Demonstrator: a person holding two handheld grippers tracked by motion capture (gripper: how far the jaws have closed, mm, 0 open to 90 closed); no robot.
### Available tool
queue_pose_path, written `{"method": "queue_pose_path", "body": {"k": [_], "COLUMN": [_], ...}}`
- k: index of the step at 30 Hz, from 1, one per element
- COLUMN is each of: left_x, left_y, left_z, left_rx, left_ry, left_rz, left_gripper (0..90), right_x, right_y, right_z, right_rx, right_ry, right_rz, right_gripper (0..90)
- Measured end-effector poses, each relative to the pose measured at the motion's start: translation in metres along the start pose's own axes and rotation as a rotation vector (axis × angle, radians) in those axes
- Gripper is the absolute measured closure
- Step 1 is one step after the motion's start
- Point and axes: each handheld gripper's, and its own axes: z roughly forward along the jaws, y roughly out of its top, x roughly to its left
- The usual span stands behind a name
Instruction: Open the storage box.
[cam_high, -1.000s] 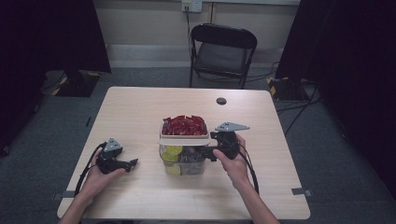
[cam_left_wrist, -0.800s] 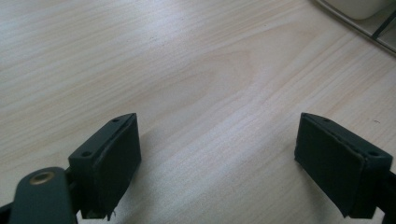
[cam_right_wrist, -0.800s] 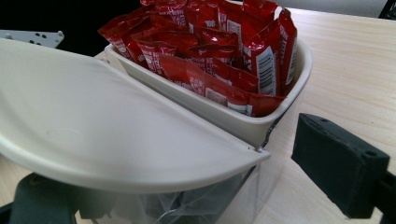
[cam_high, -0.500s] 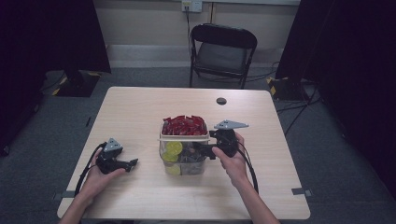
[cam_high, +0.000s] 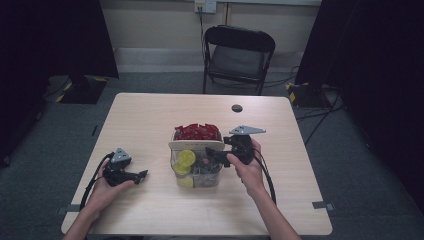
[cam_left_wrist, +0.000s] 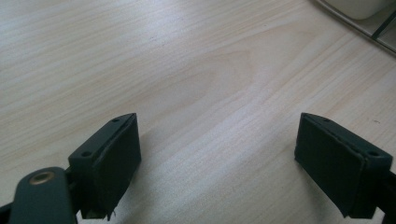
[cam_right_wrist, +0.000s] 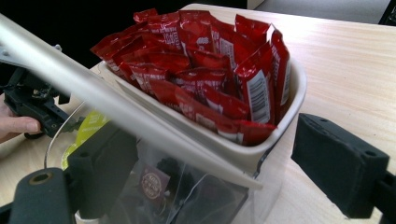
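Clear bin sits mid surface, w/ a cream tray of red sauce packets on its top edge. Right tongs are wide open, jaws straddling the bin's corner, not clamped. Left tongs also open, holding nothing, low over bare wood near the bin's left.

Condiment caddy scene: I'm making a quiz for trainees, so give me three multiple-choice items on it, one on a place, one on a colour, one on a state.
1. Where is the left gripper?
A. On the chair
B. Over the table, left of the caddy
C. Inside the caddy

2. What colour are the packets in the white tray?
A. Red
B. Blue
C. Green

3. How is the right gripper?
A. Shut on a packet
B. Open beside the caddy
C. Lying on the floor

Answers: 1 B, the high view shows it there. 2 A, red wrappers. 3 B, its jaws stand apart.
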Motion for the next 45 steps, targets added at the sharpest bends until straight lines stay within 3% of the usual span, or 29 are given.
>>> {"method": "queue_pose_path", "body": {"k": [20,24,31,32,35,38,41,44,45], "left_x": [0.0,0.003,0.0,0.0,0.002,0.003,-0.001,-0.007,-0.012], "left_y": [0.0,-0.001,0.0,0.0,0.001,0.004,0.007,0.014,0.018], "left_z": [0.0,-0.001,-0.003,-0.004,-0.008,-0.015,-0.021,-0.026,-0.03], "left_rx": [0.0,-0.016,0.0,-0.005,-0.031,-0.083,-0.102,-0.12,-0.136], "left_ry": [0.0,-0.019,-0.01,-0.021,-0.016,-0.045,-0.061,-0.077,-0.062], "left_rz": [-0.002,-0.032,-0.012,-0.019,-0.052,-0.102,-0.102,-0.081,-0.057], "left_gripper": [14.1,15.7,20.5,24.7,23.9,24.1,24.1,24.2,24.6], "right_x": [-0.008,-0.011,-0.011,-0.011,-0.012,-0.012,-0.012,-0.012,-0.012], "right_y": [0.007,0.008,0.01,0.01,0.01,0.011,0.011,0.012,0.012], "right_z": [0.007,0.006,0.006,0.006,0.006,0.006,0.005,0.005,0.004], "right_rx": [-0.018,0.002,0.005,0.007,0.011,0.011,0.012,0.01,0.009], "right_ry": [-0.003,-0.014,-0.009,-0.008,-0.009,-0.01,-0.012,-0.014,-0.013], "right_rz": [0.022,0.033,0.043,0.043,0.042,0.042,0.038,0.038,0.041], "right_gripper": [13.7,13.6,13.3,13.3,13.3,13.3,13.3,13.4,13.5]}}
